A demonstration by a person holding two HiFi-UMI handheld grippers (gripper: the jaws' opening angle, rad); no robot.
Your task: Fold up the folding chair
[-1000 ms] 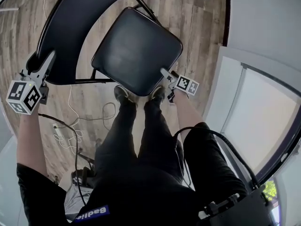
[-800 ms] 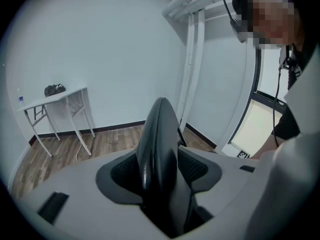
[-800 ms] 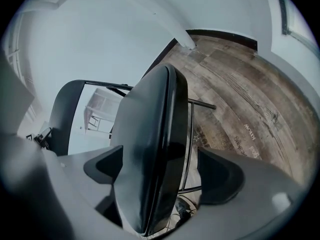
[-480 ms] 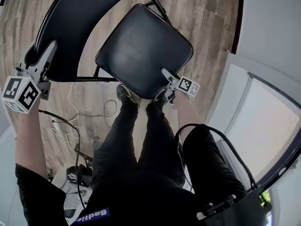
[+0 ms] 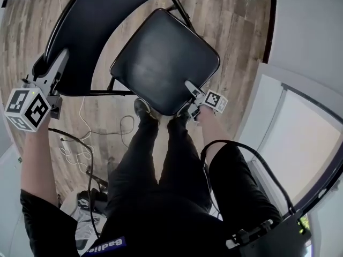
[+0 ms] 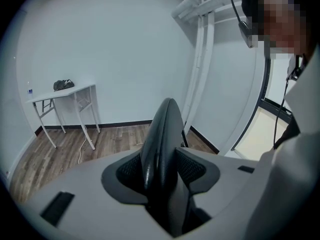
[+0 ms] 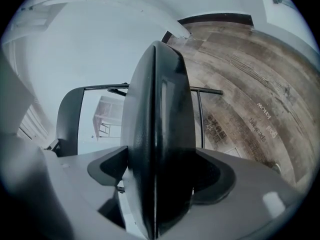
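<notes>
Head view: the chair (image 5: 161,42) stands open on the floor (image 5: 225,15), just beyond the feet (image 5: 143,109). Left claw (image 5: 62,58) is closing on the backrest (image 5: 102,25) rim, right claw (image 5: 188,84) on the seat (image 5: 166,68) near edge; pads touch both. Best steady the backrest and swing the seat up toward it. Chair faces right; backrest runs near-left to far-right.

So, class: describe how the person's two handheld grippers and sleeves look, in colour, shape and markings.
The left gripper and right gripper both have pale grey, slim tapering tongs with dark textured pads. Each carries a white cube printed with black square markers. The sleeves are black and short. A black cable loops beside the right arm.
</notes>
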